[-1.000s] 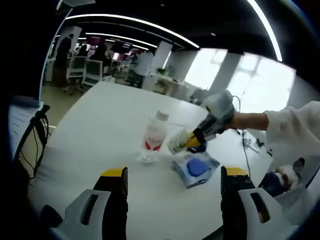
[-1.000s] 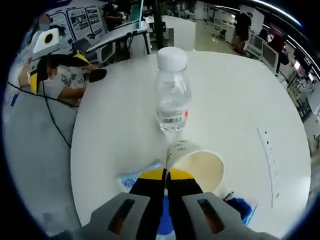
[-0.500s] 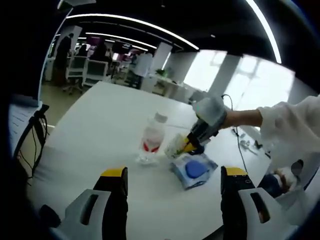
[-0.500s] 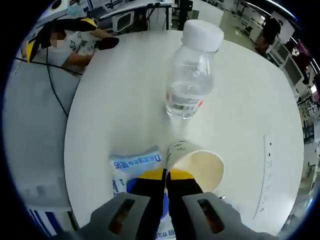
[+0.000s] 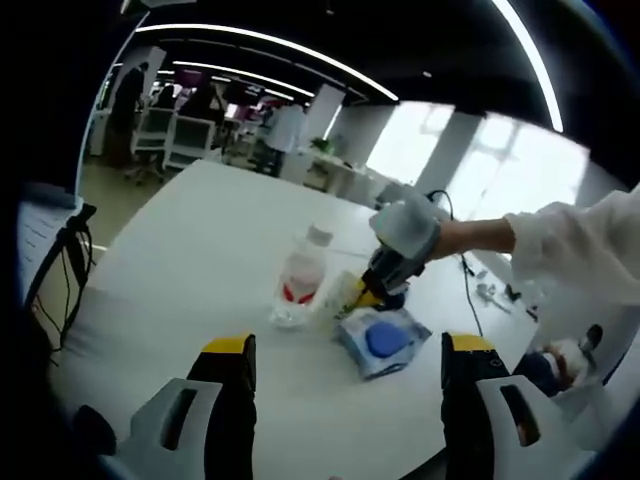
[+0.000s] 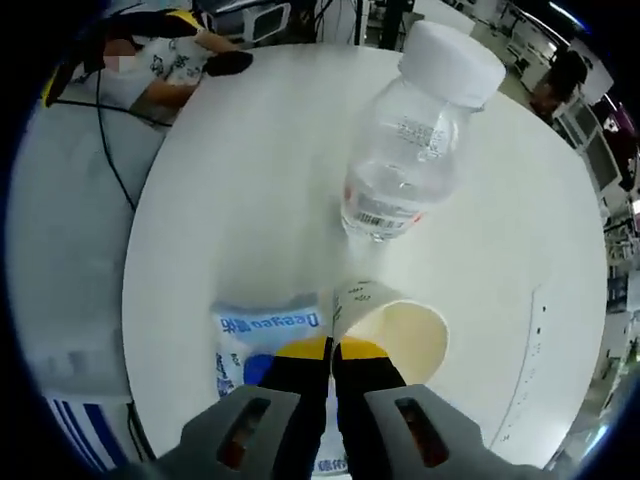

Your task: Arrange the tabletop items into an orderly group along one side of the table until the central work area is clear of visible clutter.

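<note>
A paper cup [image 6: 395, 332] with a cream inside hangs just over the white table [image 6: 230, 190], its rim pinched by my right gripper [image 6: 333, 349], which is shut on it. A clear water bottle [image 6: 415, 140] with a white cap and red label stands right beyond the cup. A blue and white wipes pack [image 6: 262, 335] lies under the right gripper. In the left gripper view the bottle [image 5: 298, 285], the cup [image 5: 347, 293] and the pack [image 5: 378, 340] sit close together, with the right gripper [image 5: 366, 294] reaching in. My left gripper [image 5: 345, 352] stands open, short of the group, nothing between its jaws.
A person's white sleeve [image 5: 575, 255] comes in from the right. Cables [image 5: 478, 300] trail across the table's far side. Office chairs and desks [image 5: 170, 135] stand beyond the table. The table's curved edge [image 6: 135, 270] runs close past the pack.
The right gripper has carried the cup left and down, closer to the bottle. The left gripper has stayed where it was.
</note>
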The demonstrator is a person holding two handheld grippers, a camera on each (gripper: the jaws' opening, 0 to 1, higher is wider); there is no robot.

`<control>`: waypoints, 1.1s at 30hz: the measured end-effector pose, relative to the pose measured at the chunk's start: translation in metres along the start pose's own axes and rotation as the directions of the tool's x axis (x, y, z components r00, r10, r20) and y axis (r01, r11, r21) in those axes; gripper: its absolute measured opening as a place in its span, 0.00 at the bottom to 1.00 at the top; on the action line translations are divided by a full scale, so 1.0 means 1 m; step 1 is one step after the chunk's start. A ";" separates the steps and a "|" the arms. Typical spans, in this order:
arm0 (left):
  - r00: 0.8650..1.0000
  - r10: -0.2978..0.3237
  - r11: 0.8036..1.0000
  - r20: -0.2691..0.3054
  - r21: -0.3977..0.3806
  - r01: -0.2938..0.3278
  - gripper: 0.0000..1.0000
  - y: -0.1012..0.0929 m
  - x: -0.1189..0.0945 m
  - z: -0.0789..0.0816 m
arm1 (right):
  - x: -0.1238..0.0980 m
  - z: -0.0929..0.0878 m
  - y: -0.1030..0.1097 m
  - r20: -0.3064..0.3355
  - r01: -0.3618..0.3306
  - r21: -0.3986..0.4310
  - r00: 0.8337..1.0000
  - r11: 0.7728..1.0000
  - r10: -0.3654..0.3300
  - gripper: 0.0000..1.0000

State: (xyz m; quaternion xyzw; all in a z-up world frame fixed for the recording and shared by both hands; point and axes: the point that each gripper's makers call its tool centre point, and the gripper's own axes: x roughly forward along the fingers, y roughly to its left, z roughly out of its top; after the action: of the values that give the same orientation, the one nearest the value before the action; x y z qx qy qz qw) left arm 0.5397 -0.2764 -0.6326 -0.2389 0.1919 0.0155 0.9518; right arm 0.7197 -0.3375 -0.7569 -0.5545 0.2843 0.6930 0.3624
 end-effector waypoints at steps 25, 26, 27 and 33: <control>1.000 -0.001 1.000 0.022 -0.032 0.002 0.72 0.002 -0.003 0.005 | 0.010 0.019 0.001 -0.071 -0.030 -0.106 0.997 0.994 0.022 0.00; 1.000 -0.001 1.000 0.022 -0.031 0.002 0.72 0.002 -0.003 0.005 | 0.011 0.019 0.001 -0.070 -0.030 -0.105 0.997 0.994 0.023 0.00; 1.000 -0.002 0.999 0.023 -0.033 0.003 0.72 0.002 -0.003 0.005 | 0.011 0.019 0.001 -0.069 -0.029 -0.103 0.997 0.994 0.022 0.00; 1.000 -0.004 0.999 0.024 -0.035 0.004 0.72 0.002 -0.002 0.005 | 0.011 0.020 0.001 -0.062 -0.025 -0.089 0.998 0.996 0.019 0.00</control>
State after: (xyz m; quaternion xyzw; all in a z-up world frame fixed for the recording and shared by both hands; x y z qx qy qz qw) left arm 0.5390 -0.2720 -0.6287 -0.2557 0.1799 0.0197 0.9497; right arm 0.7057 -0.3200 -0.7631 -0.5881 0.2699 0.6918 0.3204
